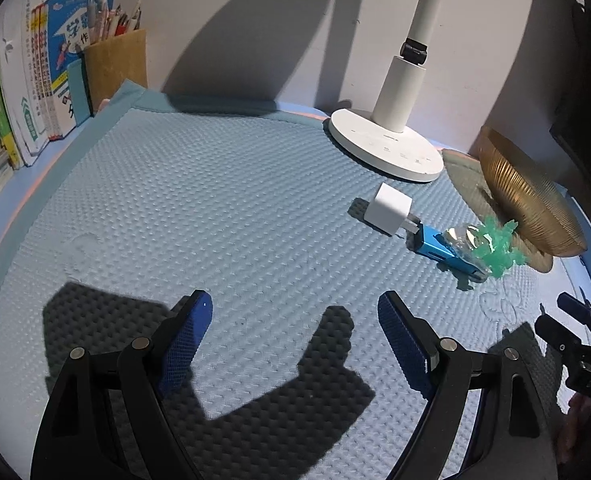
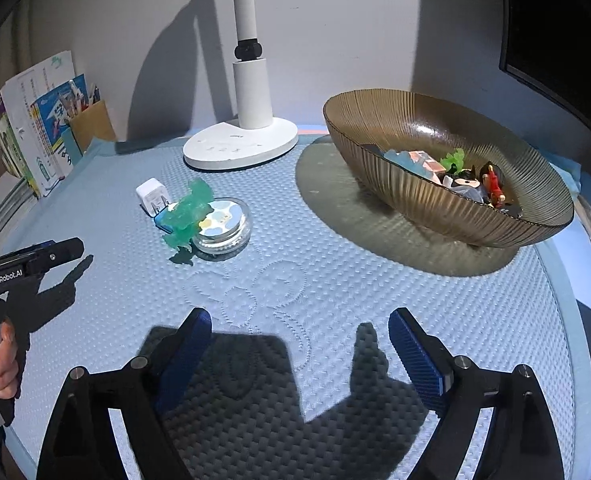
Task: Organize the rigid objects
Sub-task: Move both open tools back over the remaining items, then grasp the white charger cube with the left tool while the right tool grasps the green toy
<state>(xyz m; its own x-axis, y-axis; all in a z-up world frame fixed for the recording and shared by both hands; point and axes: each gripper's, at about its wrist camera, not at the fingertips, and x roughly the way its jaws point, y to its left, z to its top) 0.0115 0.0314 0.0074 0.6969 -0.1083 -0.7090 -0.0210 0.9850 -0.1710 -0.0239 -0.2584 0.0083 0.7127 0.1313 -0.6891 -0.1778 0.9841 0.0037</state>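
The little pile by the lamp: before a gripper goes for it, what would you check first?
1. Left gripper fingers apart, nothing held: ok.
2. Right gripper fingers apart, nothing held: ok.
3. Bowl has room for more: ok.
4. White charger separate from the blue piece: not ok, they touch.
5. Green toy clear of the round clear case: not ok, it leans on it.
6. Which item comes free first: cannot tell.
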